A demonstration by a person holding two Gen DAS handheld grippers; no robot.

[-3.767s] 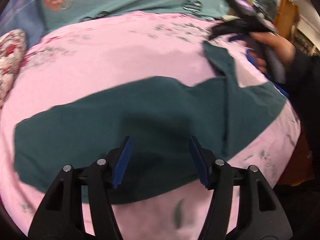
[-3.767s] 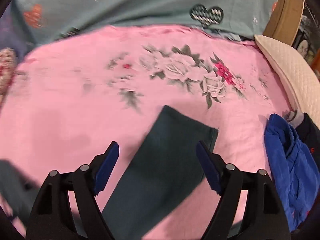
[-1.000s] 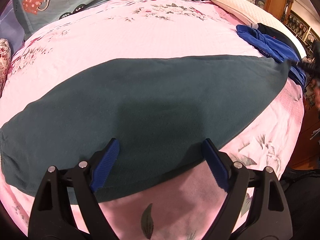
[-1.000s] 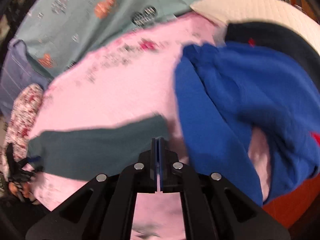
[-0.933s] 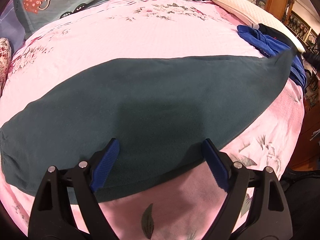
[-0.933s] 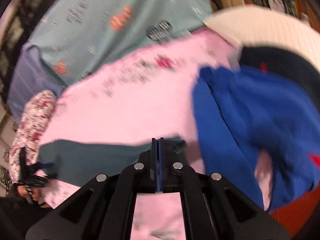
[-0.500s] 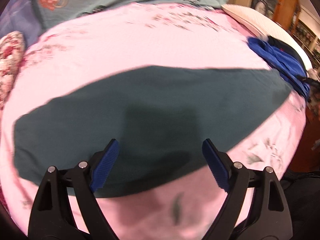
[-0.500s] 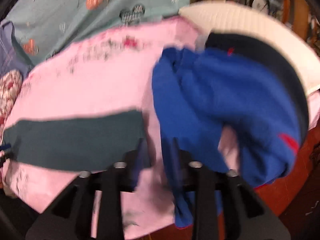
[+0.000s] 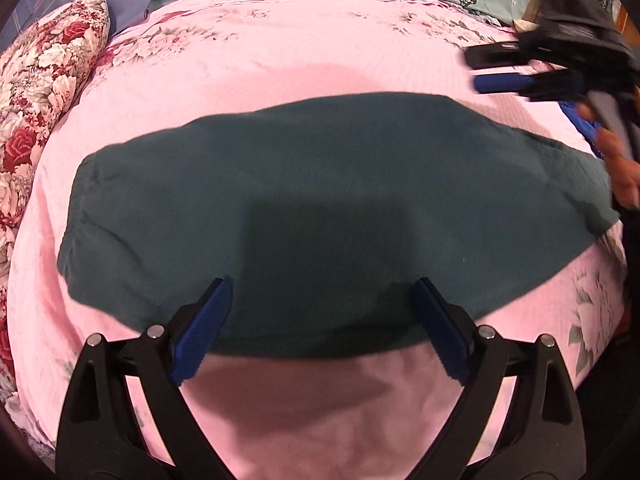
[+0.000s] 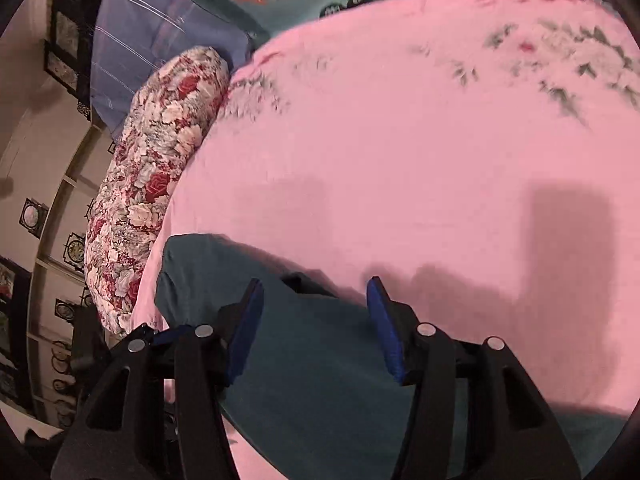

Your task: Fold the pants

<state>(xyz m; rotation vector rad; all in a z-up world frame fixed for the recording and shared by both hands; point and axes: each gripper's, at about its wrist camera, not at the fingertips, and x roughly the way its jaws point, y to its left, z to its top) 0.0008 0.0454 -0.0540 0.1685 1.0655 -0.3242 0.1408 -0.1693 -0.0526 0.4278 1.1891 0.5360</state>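
Dark green pants (image 9: 320,208) lie flat in a long folded strip across the pink floral bedspread (image 9: 304,48). My left gripper (image 9: 320,312) is open and empty, hovering over the near edge at the strip's middle. My right gripper (image 10: 314,312) is open and empty above the pants (image 10: 320,380). It also shows in the left wrist view (image 9: 496,70), blurred, above the far right of the strip.
A red and white floral bolster pillow (image 9: 36,80) lies along the left side of the bed, also in the right wrist view (image 10: 160,168). Teal and blue-purple pillows (image 10: 200,12) lie at the head. The bedspread's edge (image 9: 592,320) drops off at the right.
My right gripper opened, let go of the pants' end and swung left over the strip. The blue clothes left both views. My left gripper stayed open over the near edge.
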